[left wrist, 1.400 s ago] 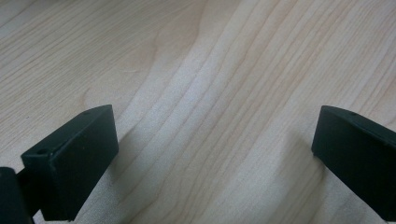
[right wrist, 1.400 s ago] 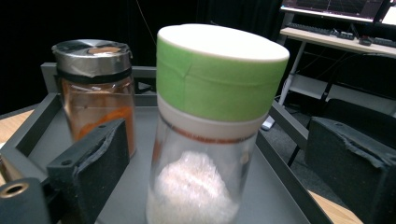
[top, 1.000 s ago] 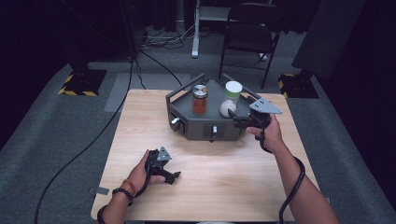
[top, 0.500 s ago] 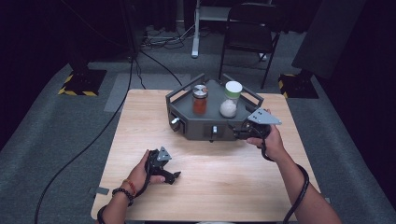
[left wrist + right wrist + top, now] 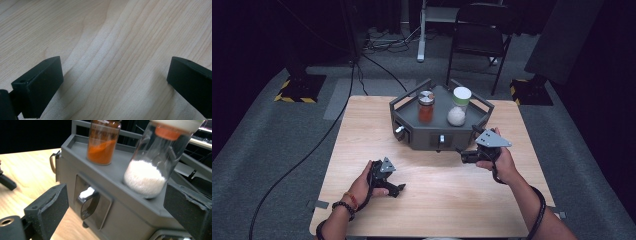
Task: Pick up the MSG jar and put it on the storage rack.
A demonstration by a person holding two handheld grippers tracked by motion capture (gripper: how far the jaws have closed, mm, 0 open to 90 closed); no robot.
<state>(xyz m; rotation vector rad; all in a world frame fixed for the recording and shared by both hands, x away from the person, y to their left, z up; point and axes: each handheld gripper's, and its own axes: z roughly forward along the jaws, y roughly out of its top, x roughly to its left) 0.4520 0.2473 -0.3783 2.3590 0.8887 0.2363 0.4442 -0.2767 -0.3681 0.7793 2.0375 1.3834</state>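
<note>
On grey rack point(image 5: 432, 137) – glass jars point(image 5: 426, 106), powder-filled.

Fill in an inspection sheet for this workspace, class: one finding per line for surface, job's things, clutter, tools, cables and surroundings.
Surface: wooden table, bare grain.
Job's things: grey rack with drawer handle; jar of orange powder; jar of white powder, both upright on top.
Clutter: nothing seen.
Tools: left tool open, low over the wood; right tool open, facing the rack's front.
Cables: black cable across the floor.
Surroundings: grey carpet, black chair.
</note>
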